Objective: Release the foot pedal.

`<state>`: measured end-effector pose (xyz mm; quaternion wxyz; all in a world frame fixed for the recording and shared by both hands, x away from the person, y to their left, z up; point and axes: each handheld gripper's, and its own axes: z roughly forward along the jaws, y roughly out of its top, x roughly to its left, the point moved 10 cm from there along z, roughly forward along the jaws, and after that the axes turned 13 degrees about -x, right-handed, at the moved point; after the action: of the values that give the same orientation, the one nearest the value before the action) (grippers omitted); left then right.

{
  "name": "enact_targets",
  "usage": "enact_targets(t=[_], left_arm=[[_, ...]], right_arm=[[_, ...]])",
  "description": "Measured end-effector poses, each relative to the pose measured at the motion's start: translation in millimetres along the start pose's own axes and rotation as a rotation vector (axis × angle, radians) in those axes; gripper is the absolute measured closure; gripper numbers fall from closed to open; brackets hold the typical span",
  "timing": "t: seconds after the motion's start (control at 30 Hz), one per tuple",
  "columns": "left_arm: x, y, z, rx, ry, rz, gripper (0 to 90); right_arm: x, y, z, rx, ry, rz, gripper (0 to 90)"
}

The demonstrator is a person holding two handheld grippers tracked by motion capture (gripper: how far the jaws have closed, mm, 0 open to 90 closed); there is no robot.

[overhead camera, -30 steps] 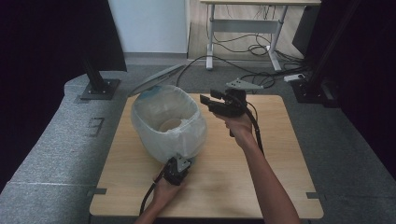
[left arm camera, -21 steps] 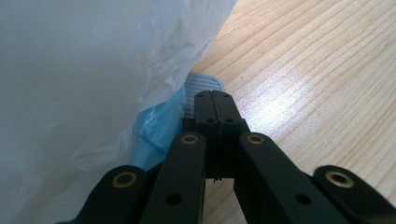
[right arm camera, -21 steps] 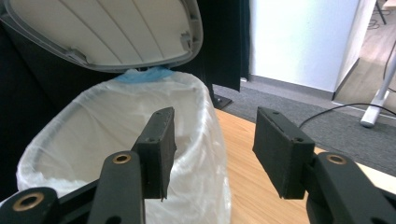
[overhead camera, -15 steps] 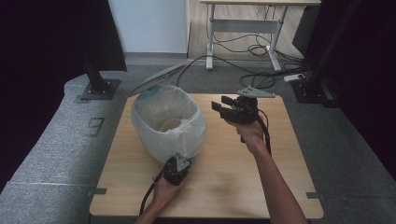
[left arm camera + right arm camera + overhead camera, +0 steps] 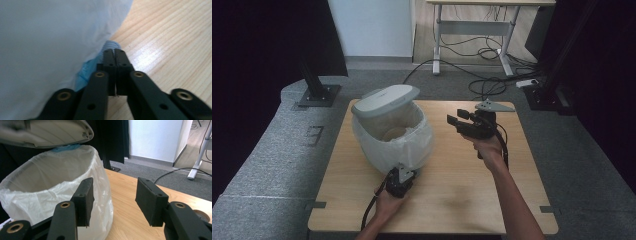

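**The raised lid may fall if the low hand slips**

The round white waste bin with a thin white plastic bag over its rim (image 5: 392, 135) stands on the left half of the pale wooden counter (image 5: 452, 195). Its grey-white domed lid (image 5: 384, 97) is tilted up at the back.

The left gripper (image 5: 404, 171) lies low at the foot of the bin. Its fingers are almost together, they have just been opening a very little, and nothing is between them. I think they press down a pedal, and here is the first risk. If the tips slide off, or the fingers spread more, the lid can drop shut in front of the other hand.

The right gripper (image 5: 456, 119) is in the air to the right of the bin and points at it. Its fingers stand about half open and hold nothing. If it goes forward carelessly, one finger can catch the loose bag and pull it off the rim, or push the light bin across the counter.

The left gripper view shows the tips of the left gripper (image 5: 114, 51) on a small bluish ribbed piece (image 5: 112, 45) under the bag; the high view is too coarse for this. The right gripper view, past the right gripper (image 5: 115, 187), shows the underside of the lid (image 5: 50, 132) and the bag wall near its left finger, but apart from it. The high view gives the distance between both hands.
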<state>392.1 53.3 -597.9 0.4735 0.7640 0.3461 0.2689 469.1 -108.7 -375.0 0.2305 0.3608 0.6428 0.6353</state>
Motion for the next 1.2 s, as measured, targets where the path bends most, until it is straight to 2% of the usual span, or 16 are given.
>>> enact_targets(t=[0.07, 0.13, 0.17, 0.2, 0.27, 0.37, 0.47, 0.57, 0.83, 1.0, 1.07, 1.2], left_arm=[[1.5, 2.1, -1.2, -0.012, -0.002, -0.005, 84.7], [3.6, 5.7, -4.2, -0.032, 0.003, -0.029, 82.9], [3.2, 5.7, -4.8, -0.025, -0.014, -0.042, 75.9], [2.3, 4.4, -4.7, -0.016, -0.026, -0.048, 74.2], [0.8, 3.9, -5.7, -0.015, -0.027, -0.028, 72.9], [-4.3, 6.1, -7.2, -0.019, -0.028, -0.024, 64.6], [-7.2, 9.2, -10.7, -0.029, -0.038, -0.012, 61.1], [-7.5, 13.2, -15.2, -0.047, -0.045, -0.019, 58.0], [-6.4, 19.4, -27.7, -0.074, -0.071, -0.039, 55.6], [-8.9, 20.1, -33.0, -0.076, -0.103, -0.056, 54.9], [-9.5, 19.9, -33.5, -0.074, -0.108, -0.054, 54.7], [-11.7, 18.1, -34.5, -0.066, -0.119, -0.053, 54.6]], right_arm=[[-0.3, -0.9, -0.7, 0.001, 0.001, -0.001, 47.3], [-1.2, -3.9, -3.2, 0.005, 0.0, -0.006, 47.2], [-2.4, -6.8, -5.1, 0.011, -0.002, -0.014, 47.2], [-3.1, -8.2, -6.1, 0.012, -0.003, -0.018, 47.1], [-3.9, -9.5, -7.2, 0.013, -0.005, -0.021, 47.1], [-5.4, -13.9, -10.9, 0.017, -0.005, -0.028, 46.6], [-7.3, -20.3, -16.1, 0.024, -0.003, -0.039, 46.3], [-10.5, -28.0, -21.5, 0.03, -0.003, -0.045, 46.3], [-22.8, -47.4, -39.9, 0.035, -0.017, -0.041, 46.2], [-32.2, -64.2, -53.5, 0.037, -0.033, -0.033, 46.3], [-33.4, -66.4, -55.3, 0.036, -0.036, -0.031, 46.3], [-41.1, -81.6, -66.7, 0.036, -0.052, -0.019, 46.4]])
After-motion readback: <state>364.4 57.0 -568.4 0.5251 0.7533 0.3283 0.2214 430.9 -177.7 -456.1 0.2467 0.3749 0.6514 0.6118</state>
